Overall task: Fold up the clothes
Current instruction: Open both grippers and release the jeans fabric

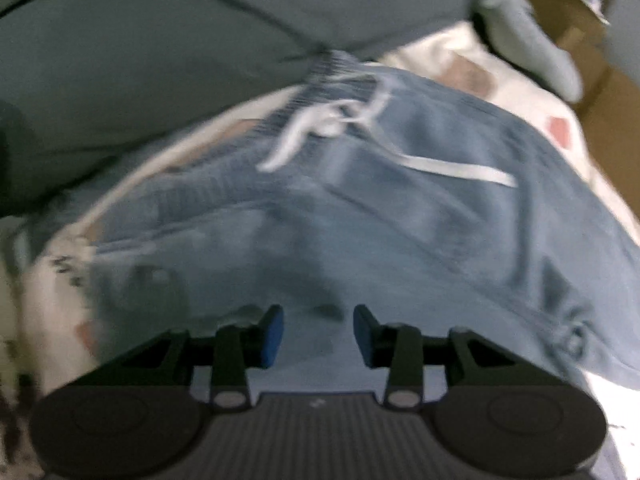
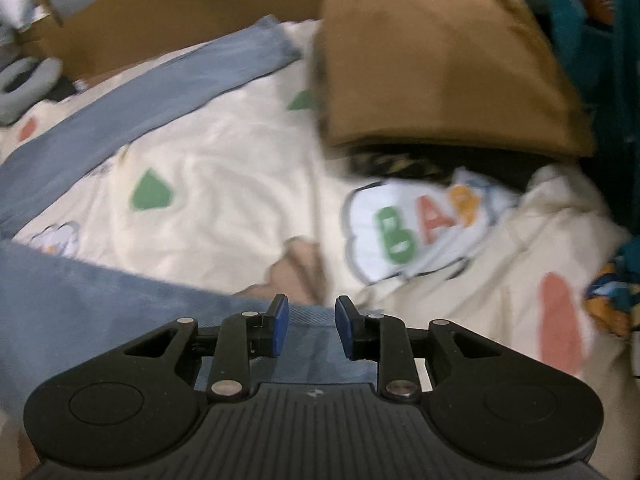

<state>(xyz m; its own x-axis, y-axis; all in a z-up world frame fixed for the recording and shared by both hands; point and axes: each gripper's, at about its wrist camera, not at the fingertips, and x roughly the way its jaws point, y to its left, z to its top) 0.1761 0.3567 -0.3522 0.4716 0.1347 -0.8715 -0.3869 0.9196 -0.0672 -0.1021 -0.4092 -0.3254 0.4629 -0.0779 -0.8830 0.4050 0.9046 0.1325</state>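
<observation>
My left hand-held gripper (image 1: 319, 334) and right hand-held gripper (image 2: 307, 328) both hang narrowly parted, gripping nothing, over the blue trousers (image 1: 360, 208) spread on the patterned bedsheet (image 2: 224, 184), below the brown folded garment (image 2: 440, 60).

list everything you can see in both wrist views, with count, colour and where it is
blue trousers: one, faded blue, spread on the bedsheet; a leg stretches away in the right wrist view
drawstring: one, white, at the trousers' waistband
bedsheet: one, cream with green, pink and lettered prints, under everything
brown folded garment: one, brown, far right on the bedsheet, on top of a dark patterned item
grey fabric: one, grey, beyond the waistband in the left wrist view
cardboard: brown, along the far edge of the bed
grey ring-shaped item: one, far left
teal fabric: right edge, unclear what it is
left gripper: black, blue pads, open above the trousers
right gripper: black, blue pads, open above the trousers' edge
</observation>
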